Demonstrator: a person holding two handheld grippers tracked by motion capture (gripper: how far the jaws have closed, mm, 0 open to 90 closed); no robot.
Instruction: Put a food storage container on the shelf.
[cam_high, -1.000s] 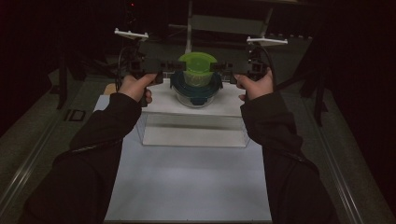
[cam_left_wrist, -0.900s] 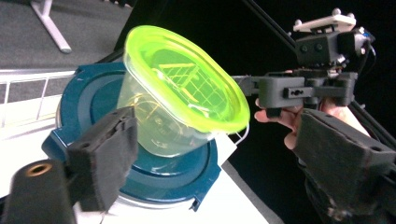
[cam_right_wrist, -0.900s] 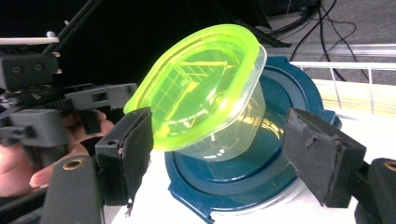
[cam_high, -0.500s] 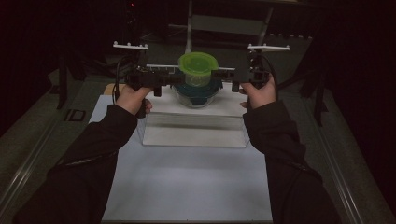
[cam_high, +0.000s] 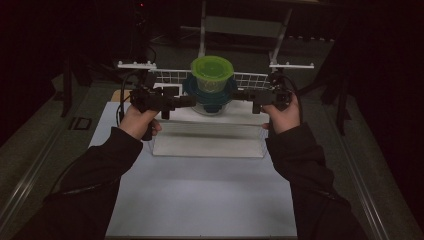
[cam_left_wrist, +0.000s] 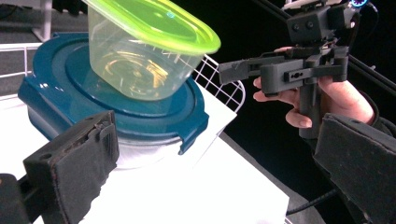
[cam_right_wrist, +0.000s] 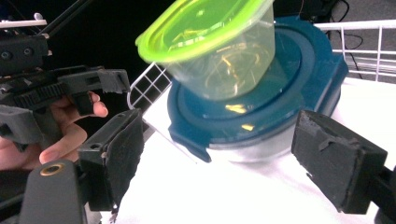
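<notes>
A clear tub with a bright green lid sits on top of a bigger clear tub with a dark blue lid. The small one leans a little. Both stand at the far end of a white platform, close to a white wire rack behind them.

The left gripper is just beside the blue lid on one side. The right gripper is near it on the other side. The jaws of both are spread wide and have just been opening, with nothing pinched between them.

The blue lid's corner sticks out past its tub. The platform in front of the tubs is bare and white, and its edge drops off near the hands.
</notes>
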